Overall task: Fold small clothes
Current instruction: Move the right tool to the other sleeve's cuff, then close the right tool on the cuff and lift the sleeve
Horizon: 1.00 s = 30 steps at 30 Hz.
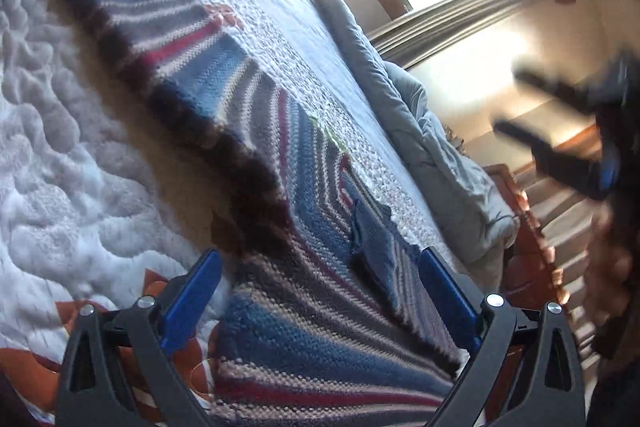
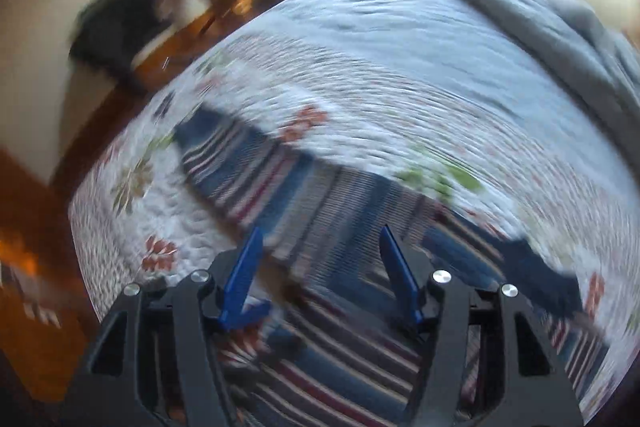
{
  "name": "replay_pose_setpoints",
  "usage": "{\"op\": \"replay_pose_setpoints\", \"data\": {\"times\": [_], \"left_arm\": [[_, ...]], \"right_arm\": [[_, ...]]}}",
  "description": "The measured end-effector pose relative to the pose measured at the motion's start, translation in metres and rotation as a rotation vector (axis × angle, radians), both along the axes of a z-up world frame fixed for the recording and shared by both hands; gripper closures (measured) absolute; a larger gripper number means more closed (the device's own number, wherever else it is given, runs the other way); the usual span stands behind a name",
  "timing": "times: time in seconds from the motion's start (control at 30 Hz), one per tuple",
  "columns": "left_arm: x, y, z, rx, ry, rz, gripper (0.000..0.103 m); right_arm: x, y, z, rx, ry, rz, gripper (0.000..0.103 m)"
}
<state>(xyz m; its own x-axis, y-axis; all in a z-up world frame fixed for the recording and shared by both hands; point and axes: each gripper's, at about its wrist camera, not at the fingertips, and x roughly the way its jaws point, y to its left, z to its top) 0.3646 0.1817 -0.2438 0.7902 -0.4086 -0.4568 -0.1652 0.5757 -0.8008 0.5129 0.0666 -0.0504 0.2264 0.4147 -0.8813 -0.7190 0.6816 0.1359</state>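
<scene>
The striped knitted garment (image 1: 280,155) is seen laid across the quilted bed (image 1: 52,155), apparently partly folded with folds judged left, while the left claw (image 1: 320,267) and right claw (image 2: 320,247) are spread, gripping nothing.

Wide-open left hand-held gripper (image 1: 320,267) above striped knit garment (image 1: 248,131) on white quilted bedspread (image 1: 60,155)

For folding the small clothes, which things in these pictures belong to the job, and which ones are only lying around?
Belong to the job:
- striped knitted garment, spread on the bed
- left gripper, open, nothing between its fingers
- right gripper, open, above the garment

Only lying around:
- white flowered quilt under the garment
- grey blanket, bunched at the bed's edge
- curtain by the window
</scene>
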Motion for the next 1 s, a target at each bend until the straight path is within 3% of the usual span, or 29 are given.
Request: {"op": "replay_pose_setpoints", "data": {"times": [0.13, 0.3, 0.43, 0.57, 0.8, 1.0], "left_arm": [[0.002, 0.008, -0.007, -0.076, 0.01, -0.004, 0.004], [0.005, 0.008, -0.009, -0.097, 0.03, -0.01, 0.004], [0.013, 0.007, -0.011, -0.118, 0.059, -0.064, 0.004], [0.013, 0.009, -0.013, -0.155, 0.069, -0.063, 0.004], [0.012, 0.011, -0.013, -0.202, 0.082, -0.09, 0.004], [0.012, 0.014, -0.014, -0.218, 0.095, -0.098, 0.004]], "right_arm": [[-0.025, 0.135, -0.008, -0.117, -0.038, 0.203, 0.042], [-0.046, 0.273, -0.05, -0.223, -0.049, 0.359, 0.042], [-0.052, 0.34, -0.087, -0.313, -0.074, 0.429, 0.045], [-0.064, 0.383, -0.125, -0.43, -0.128, 0.492, 0.05], [-0.067, 0.402, -0.166, -0.567, -0.245, 0.524, 0.051], [-0.061, 0.412, -0.185, -0.564, -0.237, 0.517, 0.053]]}}
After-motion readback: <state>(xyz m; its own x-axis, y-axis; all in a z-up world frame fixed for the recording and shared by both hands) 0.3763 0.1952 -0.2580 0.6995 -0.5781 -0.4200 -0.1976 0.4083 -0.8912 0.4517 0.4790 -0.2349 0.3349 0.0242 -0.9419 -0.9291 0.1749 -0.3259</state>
